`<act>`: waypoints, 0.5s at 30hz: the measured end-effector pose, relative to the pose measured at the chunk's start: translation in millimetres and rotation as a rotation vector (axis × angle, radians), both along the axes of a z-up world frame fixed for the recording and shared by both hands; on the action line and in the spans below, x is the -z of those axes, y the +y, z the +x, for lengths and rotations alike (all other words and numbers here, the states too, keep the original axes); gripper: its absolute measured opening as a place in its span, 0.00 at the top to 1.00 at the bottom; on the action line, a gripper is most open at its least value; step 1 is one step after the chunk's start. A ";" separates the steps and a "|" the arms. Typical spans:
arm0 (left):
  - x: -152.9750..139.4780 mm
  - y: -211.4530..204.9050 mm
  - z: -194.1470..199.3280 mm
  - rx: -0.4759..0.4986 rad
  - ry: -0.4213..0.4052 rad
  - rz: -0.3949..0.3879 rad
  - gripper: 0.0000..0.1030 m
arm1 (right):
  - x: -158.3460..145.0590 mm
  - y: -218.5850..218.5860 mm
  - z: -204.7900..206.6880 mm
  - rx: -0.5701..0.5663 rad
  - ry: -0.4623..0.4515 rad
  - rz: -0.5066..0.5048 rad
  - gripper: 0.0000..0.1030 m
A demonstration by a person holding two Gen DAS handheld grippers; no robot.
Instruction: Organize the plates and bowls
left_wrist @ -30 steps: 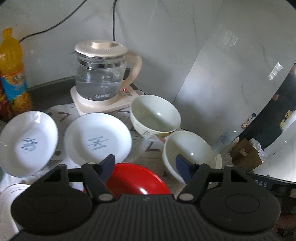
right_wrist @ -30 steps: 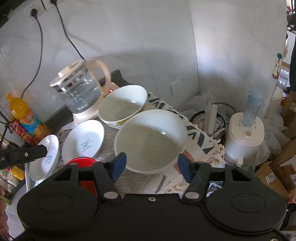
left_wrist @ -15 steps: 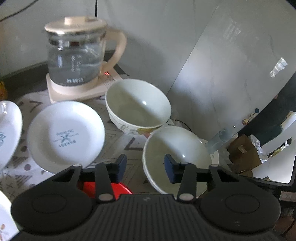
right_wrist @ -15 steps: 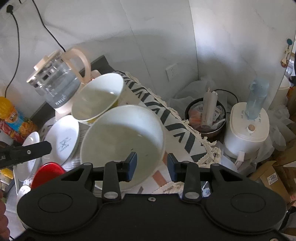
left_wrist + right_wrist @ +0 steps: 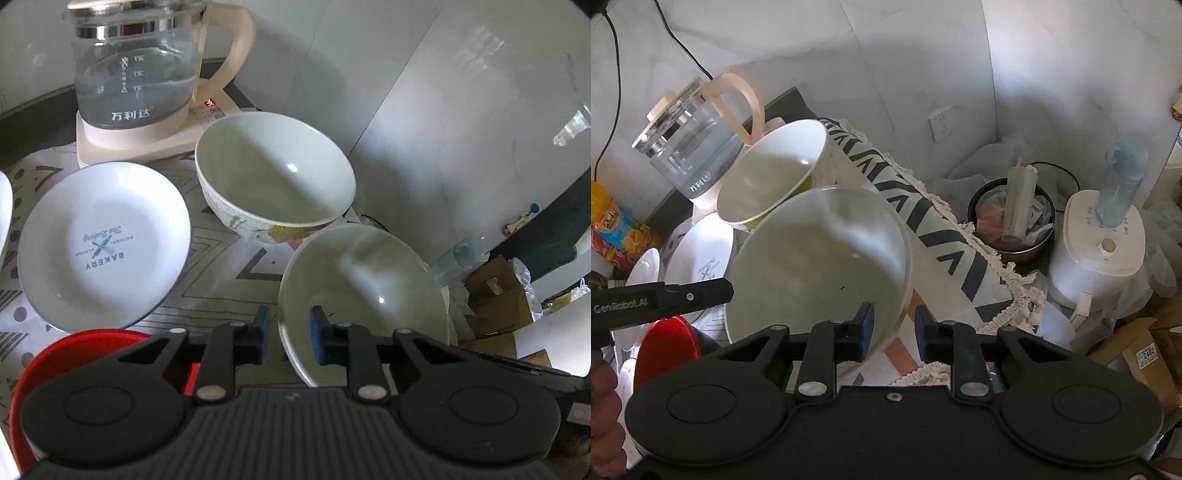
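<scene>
A plain white bowl (image 5: 364, 291) sits at the mat's right edge, and it fills the middle of the right wrist view (image 5: 820, 258). My left gripper (image 5: 288, 338) straddles its near-left rim with a narrow gap. My right gripper (image 5: 892, 332) straddles its right rim the same way. Whether either pair of pads touches the rim is unclear. A patterned white bowl (image 5: 275, 177) stands just behind it. A white "BAKERY" plate (image 5: 103, 247) lies to the left, and a red plate (image 5: 85, 354) lies at the near left.
A glass kettle (image 5: 136, 70) on its cream base stands at the back, close to the patterned bowl. Another white plate (image 5: 642, 269) and drink bottles (image 5: 617, 225) are far left. Beyond the mat's fringed edge (image 5: 960, 229) are a white appliance (image 5: 1100, 247) and a metal pot (image 5: 1012, 221).
Both grippers have moved in on the plain bowl and narrowed their jaws around its rim. The left view has shifted right and closer; the bowl looks slightly tilted.
</scene>
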State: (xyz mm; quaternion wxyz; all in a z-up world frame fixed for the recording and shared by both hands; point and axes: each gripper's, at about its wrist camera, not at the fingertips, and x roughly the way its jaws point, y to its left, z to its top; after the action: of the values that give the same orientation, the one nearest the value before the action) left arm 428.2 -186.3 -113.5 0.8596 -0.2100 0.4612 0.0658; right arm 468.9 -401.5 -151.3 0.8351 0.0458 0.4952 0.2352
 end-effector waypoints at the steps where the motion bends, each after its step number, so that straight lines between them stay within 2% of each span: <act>1: 2.8 -0.6 2.5 -0.002 0.008 0.002 0.81 | 0.7 0.0 0.2 -0.001 0.001 0.001 0.77; 3: 7.3 -0.6 6.0 -0.010 0.018 -0.005 0.86 | 2.1 0.4 1.2 -0.005 0.000 -0.001 0.78; 8: 17.9 -1.2 10.9 -0.027 0.044 -0.015 0.94 | 3.0 4.5 2.4 -0.019 -0.017 -0.009 0.85; 15: 9.1 -2.5 3.9 -0.029 0.011 -0.023 0.94 | -6.8 2.6 -4.5 -0.029 -0.063 -0.013 0.85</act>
State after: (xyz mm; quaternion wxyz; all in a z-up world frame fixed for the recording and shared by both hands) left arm 432.1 -188.8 -122.5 0.8534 -0.2262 0.4637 0.0741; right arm 464.4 -398.9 -144.4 0.8472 0.0257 0.4706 0.2451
